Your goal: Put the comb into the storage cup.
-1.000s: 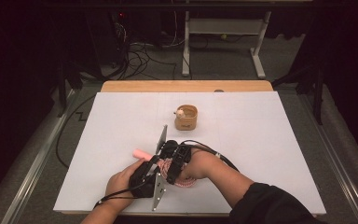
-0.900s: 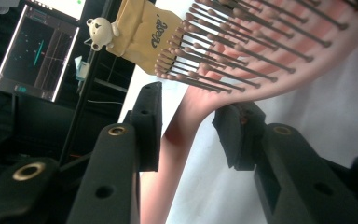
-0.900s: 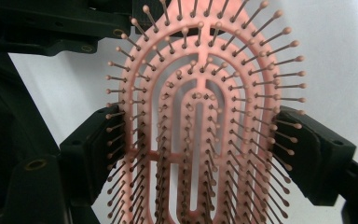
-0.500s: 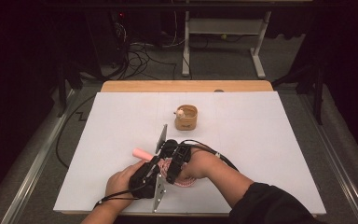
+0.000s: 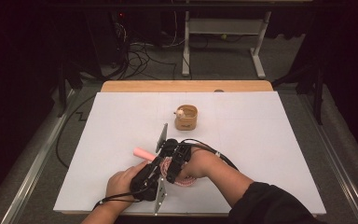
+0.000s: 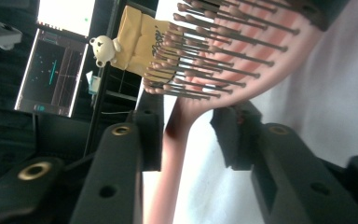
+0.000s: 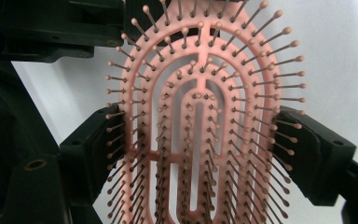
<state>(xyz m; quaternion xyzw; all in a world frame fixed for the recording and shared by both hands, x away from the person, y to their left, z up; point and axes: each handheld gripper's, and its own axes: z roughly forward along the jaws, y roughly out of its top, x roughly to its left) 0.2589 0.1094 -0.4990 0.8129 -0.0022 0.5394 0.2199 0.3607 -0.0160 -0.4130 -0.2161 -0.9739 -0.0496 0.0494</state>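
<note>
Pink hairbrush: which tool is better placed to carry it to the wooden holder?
Probably the left tool: its jaws flank the narrow handle neck of the pink hairbrush, apparently not yet clamped. The right tool straddles the wide bristle head, an awkward grip. The wooden holder stands ahead.

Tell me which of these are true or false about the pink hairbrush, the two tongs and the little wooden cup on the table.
1. The right tongs sit around the head of the pink hairbrush. True.
2. The left tongs have their jaws on either side of the brush's handle. True.
3. The wooden cup lies tipped over beside the hands. False: it stands upright, farther back on the white table, apart from them.
4. The brush's bristles are soft white fibres. False: they are stiff pins with ball tips.
5. A small bear figure sits at the cup's rim. True.
</note>
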